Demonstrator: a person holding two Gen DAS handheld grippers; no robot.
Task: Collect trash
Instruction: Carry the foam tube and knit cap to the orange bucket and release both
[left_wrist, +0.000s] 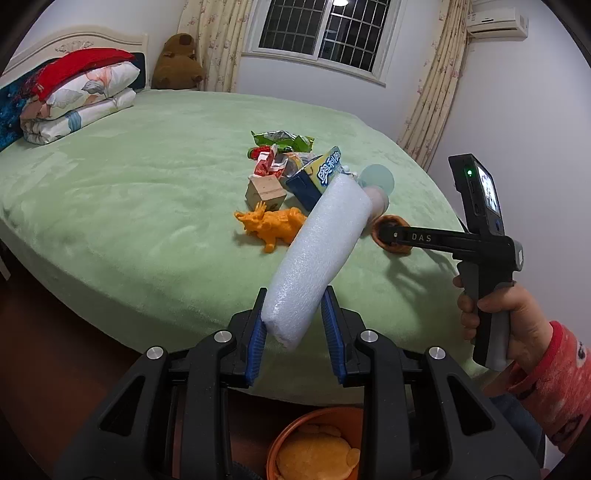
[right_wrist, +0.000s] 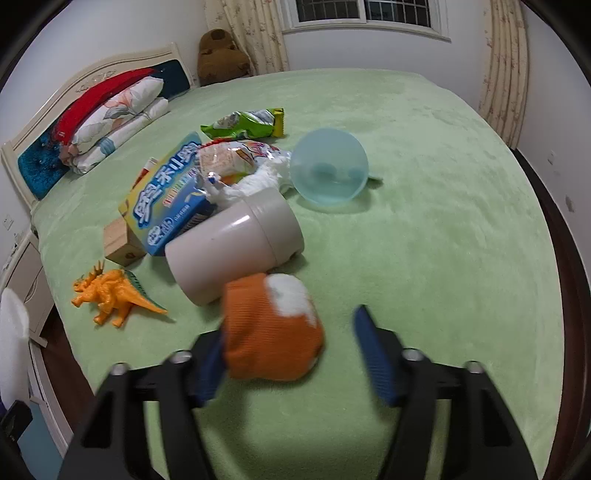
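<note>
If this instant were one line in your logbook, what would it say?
left gripper: holding white foam tube | right gripper: open around orange sock | bed: wrappers not yet collected

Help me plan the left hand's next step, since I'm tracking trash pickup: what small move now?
Probably lower the left tongs toward the orange bin and release. They grip the white foam sleeve above the bed's edge, with the bin right below.
</note>
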